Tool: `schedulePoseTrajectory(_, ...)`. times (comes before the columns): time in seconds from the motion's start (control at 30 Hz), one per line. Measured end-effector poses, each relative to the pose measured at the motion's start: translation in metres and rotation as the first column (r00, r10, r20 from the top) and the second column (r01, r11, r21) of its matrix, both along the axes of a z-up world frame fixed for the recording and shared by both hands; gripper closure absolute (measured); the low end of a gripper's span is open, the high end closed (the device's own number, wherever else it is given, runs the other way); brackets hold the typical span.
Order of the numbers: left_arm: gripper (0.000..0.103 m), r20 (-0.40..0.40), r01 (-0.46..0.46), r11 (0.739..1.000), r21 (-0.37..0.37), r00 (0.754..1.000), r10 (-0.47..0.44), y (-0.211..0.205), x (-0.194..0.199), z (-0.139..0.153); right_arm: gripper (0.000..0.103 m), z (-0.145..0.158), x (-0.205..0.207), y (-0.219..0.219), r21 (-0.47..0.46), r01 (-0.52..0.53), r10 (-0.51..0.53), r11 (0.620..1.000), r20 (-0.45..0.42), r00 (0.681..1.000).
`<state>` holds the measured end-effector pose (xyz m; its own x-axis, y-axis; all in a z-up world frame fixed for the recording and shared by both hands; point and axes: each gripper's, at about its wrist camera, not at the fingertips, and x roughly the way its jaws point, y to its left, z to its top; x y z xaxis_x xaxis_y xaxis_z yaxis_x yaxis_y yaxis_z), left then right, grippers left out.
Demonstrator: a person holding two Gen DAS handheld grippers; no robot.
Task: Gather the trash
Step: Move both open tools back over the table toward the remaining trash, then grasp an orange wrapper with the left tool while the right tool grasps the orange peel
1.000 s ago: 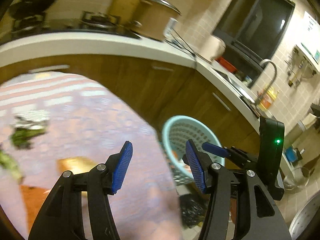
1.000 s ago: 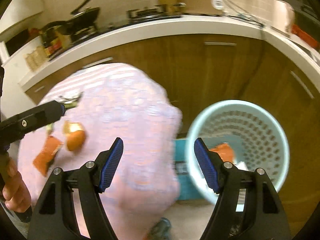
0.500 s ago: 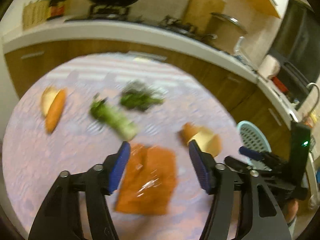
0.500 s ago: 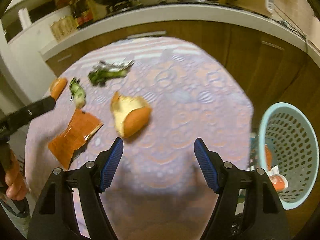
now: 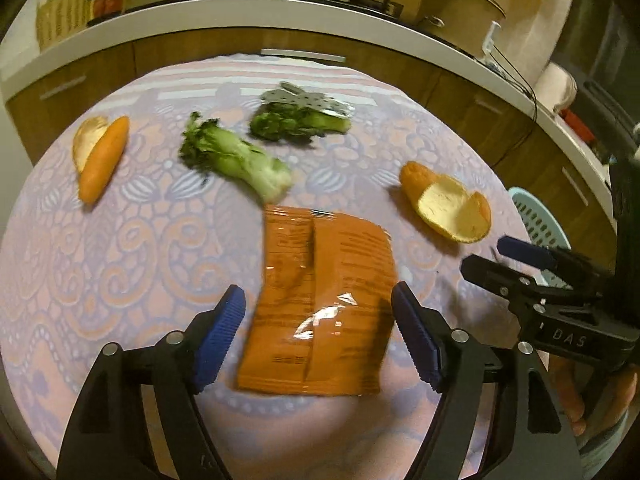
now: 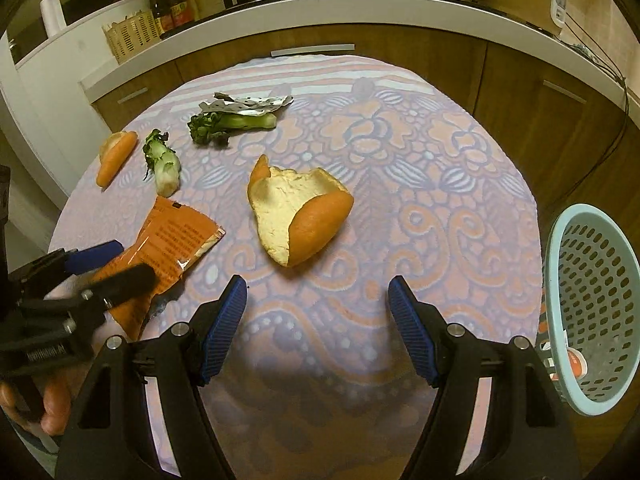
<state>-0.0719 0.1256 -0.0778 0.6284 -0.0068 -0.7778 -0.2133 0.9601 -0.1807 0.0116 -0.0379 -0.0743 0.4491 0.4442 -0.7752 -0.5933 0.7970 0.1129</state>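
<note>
**Grippers poised over wrapper and peel**

The left gripper (image 5: 314, 320), jaws just widened and empty, straddles the orange wrapper (image 5: 320, 300): light, crinkly, slippery; best pinched at an edge. Beside the wrapper, the stiff curled peel (image 6: 298, 210) faces the wide-open right gripper (image 6: 316, 312).

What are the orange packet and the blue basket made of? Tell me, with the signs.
Orange packet: looks like thin glossy plastic film; it shows bright glare, creases and a printed back seam, though a foil lining cannot be ruled out.
Blue basket: apparently moulded rigid plastic, matte pale blue, with regular rows of punched holes and a smooth rolled rim.
</note>
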Motion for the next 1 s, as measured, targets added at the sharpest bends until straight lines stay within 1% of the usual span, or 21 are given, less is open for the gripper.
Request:
schedulePoseTrajectory(0.03, 0.036, -0.005, -0.003, 0.999, 0.032, 1.0, 0.003, -0.004, 0.001, -0.001, 0.034, 0.0, 0.0, 0.001, 0.0, 0.003, -0.003, 1.0, 0.002, 1.0)
schedulePoseTrajectory(0.1, 0.051, -0.012, 0.004, 0.996, 0.088, 1.0, -0.003, -0.011, 0.002, -0.002, 0.034, 0.0, 0.001, 0.002, 0.003, 0.005, -0.005, 1.0, 0.004, 1.0)
schedulePoseTrajectory(0.13, 0.052, -0.012, 0.009, 0.995, 0.098, 1.0, -0.008, -0.013, 0.002, -0.002, 0.034, 0.0, 0.001, 0.003, 0.004, 0.006, -0.006, 1.0, 0.004, 1.0)
schedulePoseTrajectory(0.17, 0.057, -0.009, 0.013, 0.994, 0.107, 1.0, -0.013, -0.015, 0.001, -0.002, 0.034, 0.001, 0.001, 0.005, 0.005, 0.006, -0.006, 1.0, 0.006, 1.0)
schedulePoseTrajectory(0.2, 0.064, -0.003, 0.023, 0.994, 0.108, 1.0, -0.023, -0.016, -0.001, -0.002, 0.034, 0.0, 0.002, 0.006, 0.004, 0.006, -0.006, 1.0, 0.006, 1.0)
schedulePoseTrajectory(0.27, 0.07, 0.011, 0.041, 0.996, 0.084, 0.999, -0.042, -0.016, -0.003, -0.001, 0.034, -0.001, 0.002, 0.011, -0.002, 0.004, -0.004, 1.0, 0.003, 1.0)
schedulePoseTrajectory(0.37, 0.073, 0.025, 0.054, 0.997, 0.051, 0.998, -0.055, -0.014, -0.006, 0.0, 0.034, -0.004, 0.003, 0.02, -0.01, -0.005, 0.005, 1.0, -0.005, 1.0)
schedulePoseTrajectory(0.47, 0.073, 0.077, 0.062, 0.998, 0.025, 0.995, -0.064, -0.013, -0.013, 0.006, 0.034, -0.007, 0.003, 0.033, -0.051, 0.009, -0.008, 0.999, 0.025, 1.0)
schedulePoseTrajectory(0.57, 0.073, 0.099, 0.04, 0.999, 0.012, 0.994, -0.041, -0.006, -0.017, 0.01, 0.034, -0.009, 0.007, 0.045, -0.084, 0.031, -0.027, 0.996, 0.05, 0.998)
schedulePoseTrajectory(0.67, 0.073, 0.11, 0.011, 1.0, -0.016, 0.994, -0.009, 0.005, -0.021, 0.012, 0.035, -0.009, 0.012, 0.055, -0.097, 0.041, -0.035, 0.994, 0.069, 0.997)
schedulePoseTrajectory(0.7, 0.073, 0.114, 0.006, 1.0, -0.024, 0.993, -0.003, 0.008, -0.022, 0.013, 0.037, -0.009, 0.014, 0.057, -0.1, 0.045, -0.038, 0.994, 0.075, 0.996)
schedulePoseTrajectory(0.73, 0.073, 0.119, 0.0, 0.999, -0.038, 0.993, 0.004, 0.012, -0.023, 0.014, 0.043, -0.009, 0.014, 0.058, -0.102, 0.049, -0.041, 0.994, 0.083, 0.996)
schedulePoseTrajectory(0.77, 0.073, 0.121, -0.003, 0.999, -0.048, 0.993, 0.009, 0.015, -0.023, 0.014, 0.055, -0.008, 0.015, 0.058, -0.101, 0.049, -0.04, 0.994, 0.086, 0.995)
schedulePoseTrajectory(0.8, 0.073, 0.124, -0.007, 0.999, -0.053, 0.992, 0.014, 0.016, -0.024, 0.016, 0.06, -0.007, 0.016, 0.058, -0.097, 0.041, -0.033, 0.994, 0.088, 0.996)
schedulePoseTrajectory(0.87, 0.073, 0.128, -0.008, 0.999, -0.052, 0.992, 0.015, 0.016, -0.024, 0.018, 0.078, -0.003, 0.016, 0.058, -0.083, 0.024, -0.017, 0.996, 0.088, 0.996)
schedulePoseTrajectory(0.93, 0.073, 0.134, -0.002, 0.999, -0.049, 0.991, 0.008, 0.014, -0.023, 0.022, 0.082, 0.002, 0.014, 0.055, -0.078, 0.018, -0.011, 0.997, 0.094, 0.996)
schedulePoseTrajectory(1.0, 0.073, 0.141, 0.007, 0.999, -0.042, 0.99, -0.001, 0.01, -0.022, 0.027, 0.084, 0.008, 0.013, 0.047, -0.053, 0.019, -0.014, 0.998, 0.089, 0.996)
